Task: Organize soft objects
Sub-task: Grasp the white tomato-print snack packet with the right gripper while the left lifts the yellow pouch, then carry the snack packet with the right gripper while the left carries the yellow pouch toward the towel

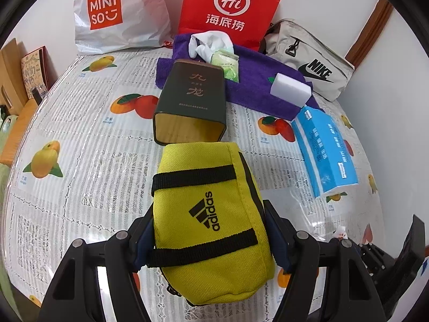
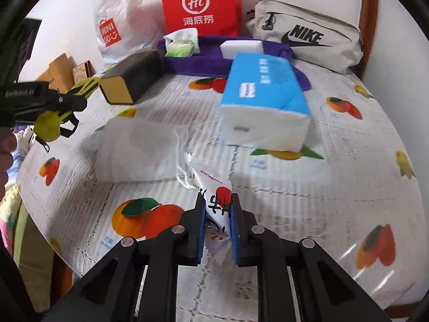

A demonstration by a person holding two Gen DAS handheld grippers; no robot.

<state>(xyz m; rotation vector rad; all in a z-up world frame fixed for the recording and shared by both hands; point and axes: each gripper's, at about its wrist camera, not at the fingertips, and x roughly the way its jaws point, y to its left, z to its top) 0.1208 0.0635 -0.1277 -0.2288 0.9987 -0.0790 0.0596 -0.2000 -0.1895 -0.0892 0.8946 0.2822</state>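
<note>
My left gripper [image 1: 206, 220] is shut on a yellow Adidas pouch [image 1: 206, 209] with black straps and holds it above the table. The pouch also shows in the right wrist view [image 2: 51, 123] at the far left. My right gripper [image 2: 217, 209] is shut on a small white snack packet [image 2: 214, 201] with a strawberry print, held just above the tablecloth. A blue tissue pack [image 2: 265, 99] lies ahead of it, also seen in the left wrist view [image 1: 324, 153]. A purple towel [image 1: 252, 86] carries a white sponge [image 1: 291, 88] and a green wipes pack [image 1: 226, 64].
A dark box [image 1: 190, 104] lies on its side by the towel. A white Miniso bag [image 1: 118, 13], a red paper bag [image 1: 228, 8] and a grey Nike pouch [image 1: 311, 64] stand along the back wall. The fruit-print tablecloth [image 2: 335, 187] covers the table.
</note>
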